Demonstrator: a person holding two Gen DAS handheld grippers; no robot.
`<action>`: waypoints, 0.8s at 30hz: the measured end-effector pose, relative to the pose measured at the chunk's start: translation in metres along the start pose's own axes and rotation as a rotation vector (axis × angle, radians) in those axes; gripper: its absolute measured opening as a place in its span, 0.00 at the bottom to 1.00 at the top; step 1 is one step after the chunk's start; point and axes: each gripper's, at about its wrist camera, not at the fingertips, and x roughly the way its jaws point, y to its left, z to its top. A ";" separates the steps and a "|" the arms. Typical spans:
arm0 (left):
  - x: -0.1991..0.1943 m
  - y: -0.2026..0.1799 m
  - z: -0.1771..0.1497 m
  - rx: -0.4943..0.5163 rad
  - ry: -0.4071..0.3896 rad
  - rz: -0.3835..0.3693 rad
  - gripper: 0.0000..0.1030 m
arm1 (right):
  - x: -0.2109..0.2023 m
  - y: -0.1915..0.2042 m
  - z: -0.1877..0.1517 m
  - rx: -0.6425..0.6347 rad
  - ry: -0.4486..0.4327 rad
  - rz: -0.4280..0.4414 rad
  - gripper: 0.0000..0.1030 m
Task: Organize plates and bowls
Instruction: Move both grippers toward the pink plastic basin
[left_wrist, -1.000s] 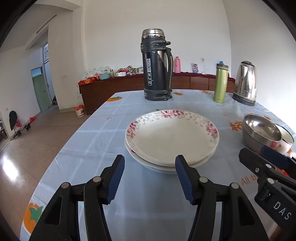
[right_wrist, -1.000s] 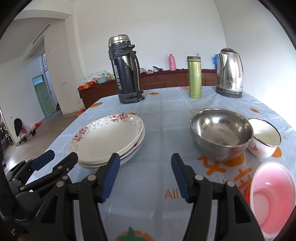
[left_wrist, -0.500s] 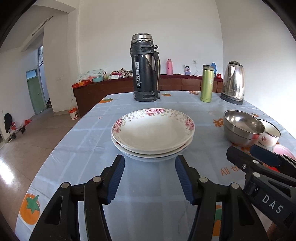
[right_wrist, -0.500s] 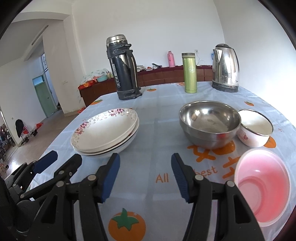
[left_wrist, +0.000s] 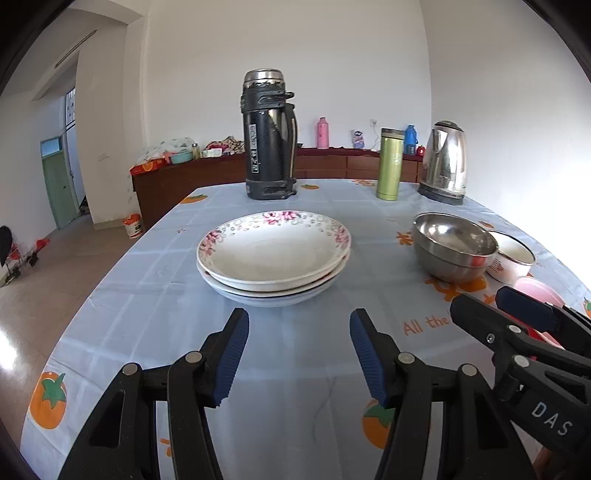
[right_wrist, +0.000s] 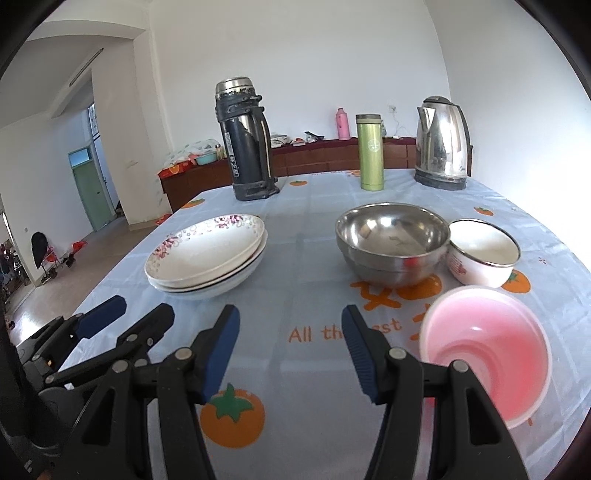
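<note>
A stack of white flowered plates (left_wrist: 273, 254) (right_wrist: 207, 254) sits on the pale blue tablecloth. Right of it stand two nested steel bowls (left_wrist: 452, 245) (right_wrist: 393, 242), a white enamel bowl (right_wrist: 482, 256) and a pink plastic bowl (right_wrist: 484, 350). My left gripper (left_wrist: 299, 354) hovers open just short of the plates, with nothing between its fingers. My right gripper (right_wrist: 290, 349) is open too, over bare cloth, with the pink bowl just to its right. Each gripper shows at the edge of the other's view.
At the far side of the table (left_wrist: 332, 424) stand a tall black thermos (left_wrist: 267, 134), a green flask (left_wrist: 389, 164) and a steel kettle (left_wrist: 443, 162). A dark wooden sideboard (left_wrist: 207, 177) with clutter lines the wall. The left table edge drops to tiled floor.
Both grippers have drawn back toward the near table edge, so the plates and bowls look smaller and farther. The jaws kept the same width and nothing was touched.
</note>
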 end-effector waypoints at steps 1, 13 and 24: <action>-0.001 -0.002 -0.001 0.005 -0.003 -0.006 0.58 | -0.004 -0.002 -0.001 0.000 -0.010 -0.002 0.57; -0.006 -0.018 -0.003 0.021 0.002 -0.033 0.58 | -0.027 -0.025 -0.006 -0.016 -0.051 -0.050 0.57; -0.002 -0.030 -0.003 0.020 0.027 -0.067 0.58 | -0.042 -0.070 -0.001 0.046 -0.089 -0.115 0.57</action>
